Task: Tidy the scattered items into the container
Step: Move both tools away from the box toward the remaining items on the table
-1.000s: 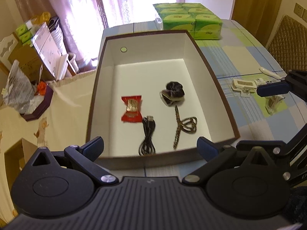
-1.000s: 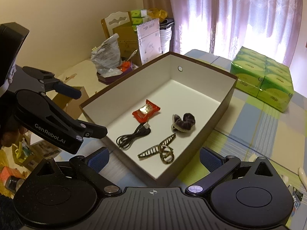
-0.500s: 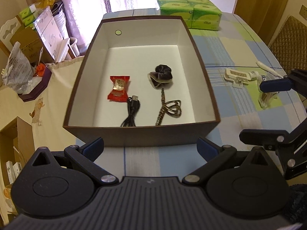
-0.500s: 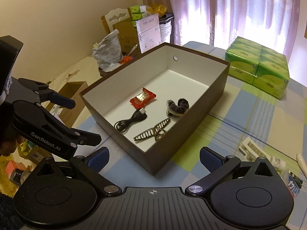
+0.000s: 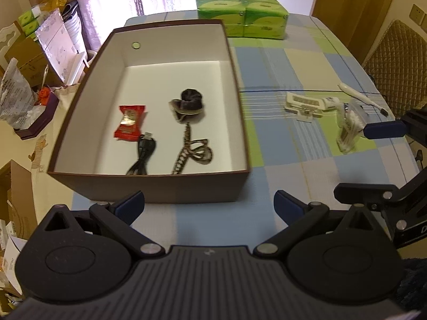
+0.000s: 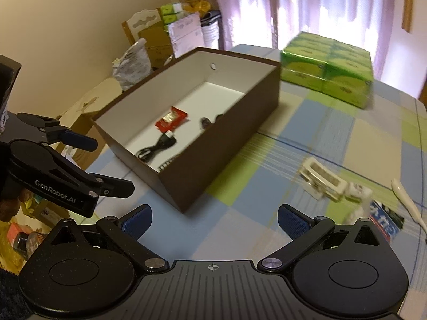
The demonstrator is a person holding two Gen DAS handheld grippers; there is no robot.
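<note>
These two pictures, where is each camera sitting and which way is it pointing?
Left wrist: sits on the left gripper, looking forward and down into the brown box; its own open fingers show, and the right gripper's tips at the right edge.
Right wrist: sits on the right gripper, facing the box's corner and the checked tablecloth; its own open fingers and the left gripper show.
Shared: the box, red candy, black cable, green tissue packs.
</note>
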